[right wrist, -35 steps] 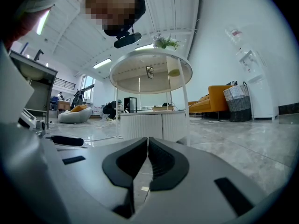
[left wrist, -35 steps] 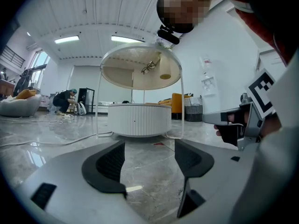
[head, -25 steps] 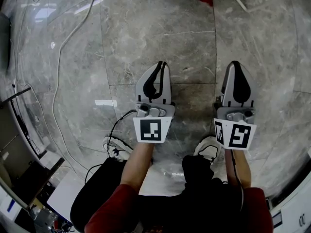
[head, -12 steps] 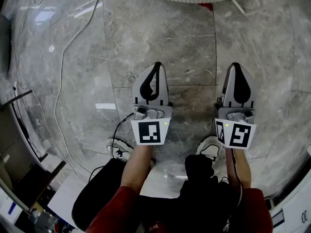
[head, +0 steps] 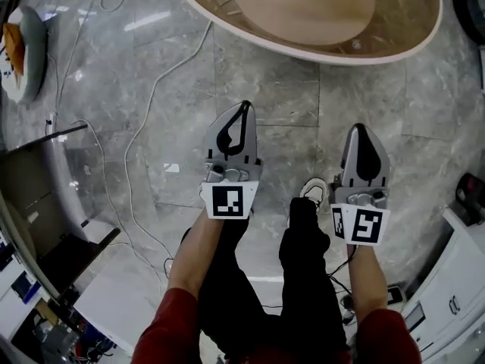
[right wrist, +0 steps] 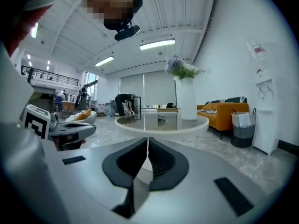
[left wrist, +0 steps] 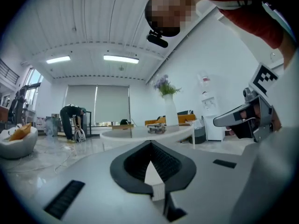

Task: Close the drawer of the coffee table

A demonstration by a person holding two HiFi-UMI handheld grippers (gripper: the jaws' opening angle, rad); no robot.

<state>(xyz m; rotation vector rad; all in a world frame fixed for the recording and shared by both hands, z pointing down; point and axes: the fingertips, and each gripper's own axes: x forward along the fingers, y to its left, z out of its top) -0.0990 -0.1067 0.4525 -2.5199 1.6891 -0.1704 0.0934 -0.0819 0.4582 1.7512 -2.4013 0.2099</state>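
Searching for print, one finds only the black-and-white square marker [head: 228, 201] on the cube of each gripper; a wall sign [right wrist: 255, 48] in the right gripper view is too blurred to read. On the left gripper [head: 244, 106] the jaws are closed tip to tip, with nothing between them; the right gripper [head: 359, 127] is the same, jaws together and empty; the two are held side by side, well apart, above the grey marble floor [head: 288, 120]. The coffee table [head: 326, 56] stands on the far side of them, its rounded pale rim toward the person; a white vase [right wrist: 187, 104] with flowers stands on its top; the drawer I cannot make out in any view. Between the tips of the jaws and the near edge of the table the floor is bare; a white cable [head: 163, 108] runs over the floor to the left of the left gripper; a white cabinet [head: 455, 294] stands near at the right; an orange sofa [right wrist: 224, 111] is at the far right, beyond the table.
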